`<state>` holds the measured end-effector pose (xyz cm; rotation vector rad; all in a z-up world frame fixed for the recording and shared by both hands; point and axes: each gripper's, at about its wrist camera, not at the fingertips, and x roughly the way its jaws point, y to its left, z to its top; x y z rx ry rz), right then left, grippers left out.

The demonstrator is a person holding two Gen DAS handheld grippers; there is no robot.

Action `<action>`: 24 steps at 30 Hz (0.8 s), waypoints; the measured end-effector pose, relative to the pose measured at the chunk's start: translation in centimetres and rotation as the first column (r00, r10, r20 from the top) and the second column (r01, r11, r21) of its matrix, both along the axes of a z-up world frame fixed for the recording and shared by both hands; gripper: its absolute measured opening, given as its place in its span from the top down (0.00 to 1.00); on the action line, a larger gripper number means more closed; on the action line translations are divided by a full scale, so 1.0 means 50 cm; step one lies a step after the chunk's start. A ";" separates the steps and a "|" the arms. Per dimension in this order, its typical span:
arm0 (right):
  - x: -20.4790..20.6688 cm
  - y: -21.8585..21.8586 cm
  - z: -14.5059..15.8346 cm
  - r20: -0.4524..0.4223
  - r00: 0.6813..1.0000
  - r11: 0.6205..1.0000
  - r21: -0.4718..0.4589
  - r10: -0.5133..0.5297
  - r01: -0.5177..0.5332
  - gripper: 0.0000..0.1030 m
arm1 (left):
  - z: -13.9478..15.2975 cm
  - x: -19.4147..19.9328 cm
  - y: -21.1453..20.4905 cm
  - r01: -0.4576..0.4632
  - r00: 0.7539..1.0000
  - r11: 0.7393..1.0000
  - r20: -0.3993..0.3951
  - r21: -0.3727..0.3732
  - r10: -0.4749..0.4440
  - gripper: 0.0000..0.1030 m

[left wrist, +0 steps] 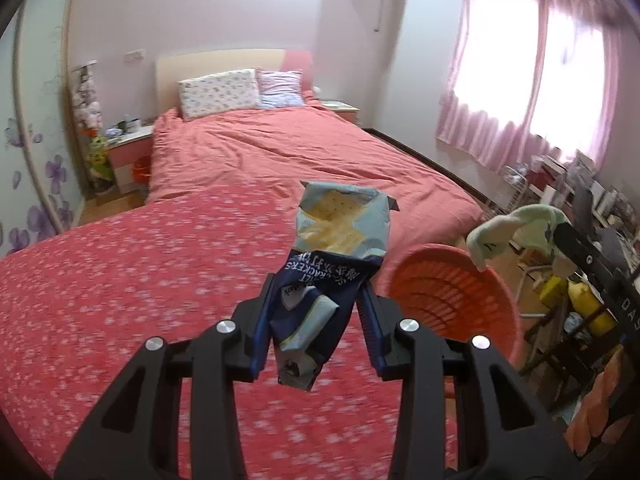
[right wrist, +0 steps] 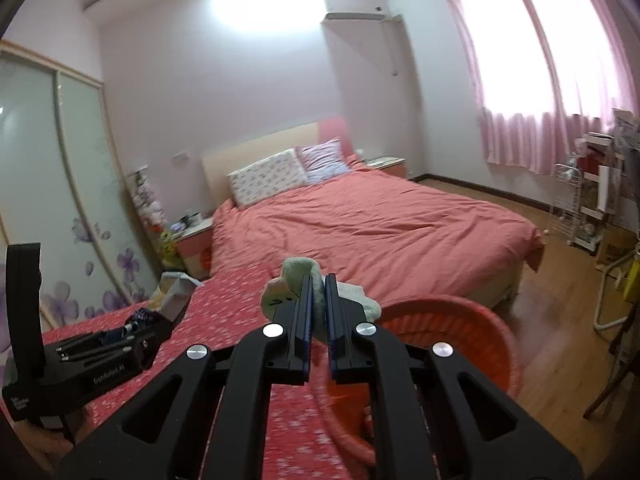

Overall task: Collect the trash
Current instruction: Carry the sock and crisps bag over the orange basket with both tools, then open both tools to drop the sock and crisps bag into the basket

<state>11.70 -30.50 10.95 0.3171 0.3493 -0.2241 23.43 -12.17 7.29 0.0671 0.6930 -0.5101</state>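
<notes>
Pink-curtained bedroom, red bedspread (left wrist: 120, 280); left gripper (left wrist: 316, 300) clamping cracker wrapper (left wrist: 340, 224), right gripper (right wrist: 316, 304) clamping sock (right wrist: 296, 272).

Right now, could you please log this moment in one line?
left hand-held gripper: wrapper | right hand-held gripper: sock | basket: near

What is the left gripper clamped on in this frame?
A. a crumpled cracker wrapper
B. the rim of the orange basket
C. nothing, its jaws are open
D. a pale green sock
A: the left gripper pinches the blue cracker wrapper between its pads, while the right gripper holds the green sock.
</notes>
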 end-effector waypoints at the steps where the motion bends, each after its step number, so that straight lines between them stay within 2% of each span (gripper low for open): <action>1: -0.003 -0.011 -0.002 0.002 1.000 1.000 0.003 -0.014 0.014 0.94 | -0.003 -0.005 -0.018 0.013 1.000 1.000 -0.004 -0.002 -0.013 0.62; 13: -0.027 -0.099 -0.036 0.003 0.993 0.993 0.040 -0.115 0.115 0.94 | -0.042 -0.036 -0.188 0.137 0.989 0.990 -0.046 -0.015 -0.138 0.62; 22: -0.027 -0.141 -0.067 -0.019 0.989 0.986 0.087 -0.144 0.145 0.94 | -0.089 -0.037 -0.266 0.194 0.977 0.981 -0.088 0.002 -0.193 0.60; 24: -0.024 -0.147 -0.073 -0.026 0.989 0.984 0.098 -0.144 0.146 0.94 | -0.101 -0.035 -0.281 0.200 0.975 0.980 -0.098 0.012 -0.197 0.57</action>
